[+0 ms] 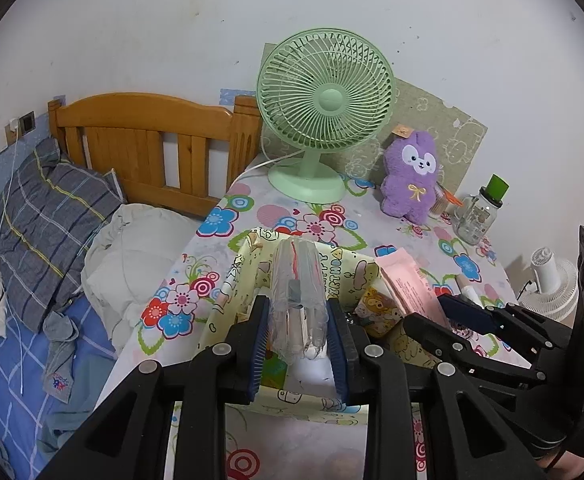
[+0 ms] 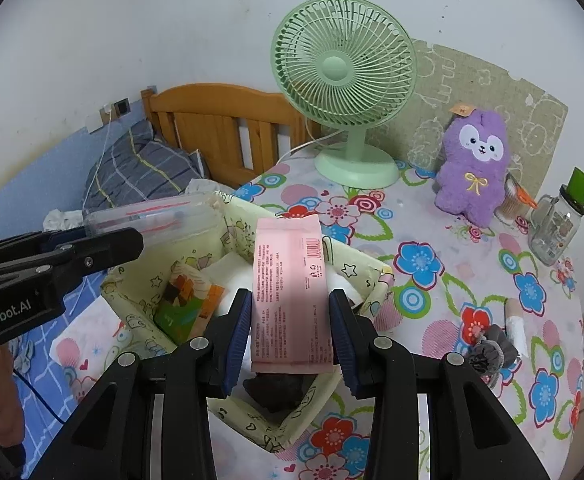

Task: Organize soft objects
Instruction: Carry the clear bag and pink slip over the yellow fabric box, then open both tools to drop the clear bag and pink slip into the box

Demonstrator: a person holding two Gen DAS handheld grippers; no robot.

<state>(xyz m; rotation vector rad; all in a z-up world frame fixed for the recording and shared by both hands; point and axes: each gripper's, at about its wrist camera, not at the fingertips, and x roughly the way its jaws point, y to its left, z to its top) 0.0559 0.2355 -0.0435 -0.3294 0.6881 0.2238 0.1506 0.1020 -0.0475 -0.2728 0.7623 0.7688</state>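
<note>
My left claw (image 1: 297,344) pinches a clear plastic pouch (image 1: 299,300), my right claw (image 2: 290,336) a pink packet (image 2: 290,296); either could slip outside the yellow fabric box (image 2: 375,276).

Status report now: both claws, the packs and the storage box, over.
Left claw shut on clear plastic pack. Right claw shut on pink pack. Both above yellow fabric box. Nothing blocking.

Table (image 2: 443,280) covered by floral cloth. Resting directly on it: green fan (image 2: 345,80) at the back, purple plush (image 2: 471,164) against a beige board (image 2: 531,92), glass jar (image 2: 555,224) with green lid, yellow fabric bin (image 2: 228,236), grey bundle (image 2: 491,354) beside a white tube (image 2: 516,330).
</note>
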